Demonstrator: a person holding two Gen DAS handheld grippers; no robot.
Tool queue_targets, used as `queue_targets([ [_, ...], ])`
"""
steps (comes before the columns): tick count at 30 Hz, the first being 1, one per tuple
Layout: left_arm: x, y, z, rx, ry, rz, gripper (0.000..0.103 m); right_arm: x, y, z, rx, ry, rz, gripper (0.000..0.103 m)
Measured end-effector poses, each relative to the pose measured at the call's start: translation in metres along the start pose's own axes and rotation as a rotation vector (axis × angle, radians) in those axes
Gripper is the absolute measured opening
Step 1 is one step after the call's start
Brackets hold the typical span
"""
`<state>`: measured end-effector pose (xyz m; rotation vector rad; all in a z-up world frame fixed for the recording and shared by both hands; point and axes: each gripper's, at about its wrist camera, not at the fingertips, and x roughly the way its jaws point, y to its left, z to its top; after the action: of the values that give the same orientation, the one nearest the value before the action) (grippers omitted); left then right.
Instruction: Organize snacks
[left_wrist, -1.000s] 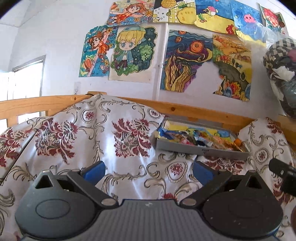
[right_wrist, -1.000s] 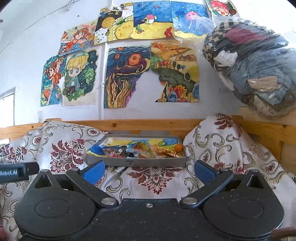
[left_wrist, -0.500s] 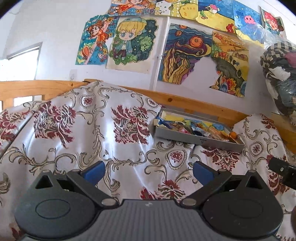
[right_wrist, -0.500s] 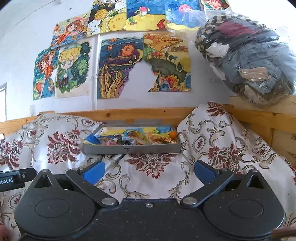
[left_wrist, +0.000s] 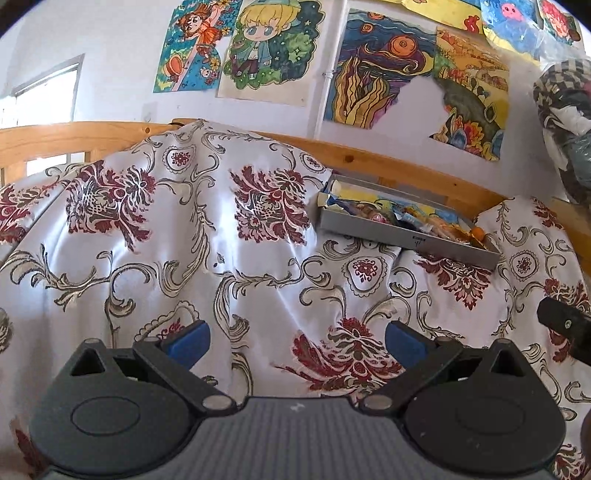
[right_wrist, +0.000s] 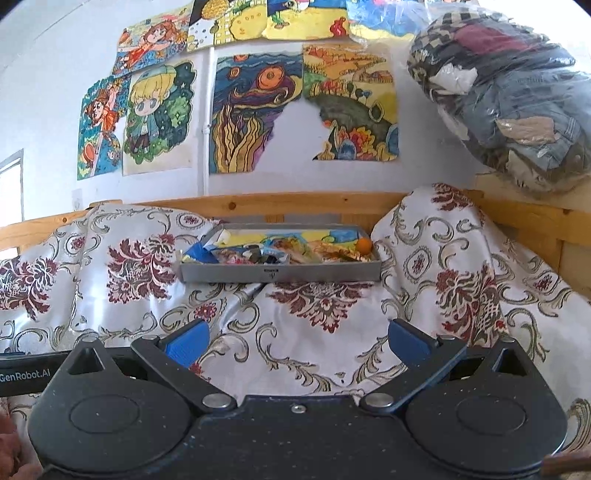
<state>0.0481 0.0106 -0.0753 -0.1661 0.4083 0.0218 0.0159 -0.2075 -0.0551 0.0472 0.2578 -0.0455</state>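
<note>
A shallow grey tray (right_wrist: 280, 274) (left_wrist: 406, 233) full of mixed snack packets rests on a floral quilt against the wooden bed rail. An orange round sweet (right_wrist: 365, 244) sits at its right end and a blue packet (right_wrist: 197, 254) sticks out at its left end. My right gripper (right_wrist: 297, 341) is open with nothing between its blue pads, well short of the tray and centred on it. My left gripper (left_wrist: 295, 341) is open too and holds nothing; the tray lies ahead to its right.
The white and dark red quilt (left_wrist: 184, 229) bulges into humps on both sides of the tray. A wooden rail (right_wrist: 295, 203) runs behind it under a wall of drawings. A clear bag of clothes (right_wrist: 517, 99) sits at the upper right. The other gripper's black edge (left_wrist: 565, 325) shows at the right.
Both grippers have moved forward and lower toward the quilt, so the tray looks larger and nearer. Both stayed open.
</note>
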Motion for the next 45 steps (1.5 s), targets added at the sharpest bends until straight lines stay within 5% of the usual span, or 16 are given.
queue_targets([
  [45, -0.005, -0.003, -0.002, 0.021, -0.01, 0.007, 0.103, 0.015, 0.005, -0.007, -0.046, 0.112, 0.015, 0.102],
])
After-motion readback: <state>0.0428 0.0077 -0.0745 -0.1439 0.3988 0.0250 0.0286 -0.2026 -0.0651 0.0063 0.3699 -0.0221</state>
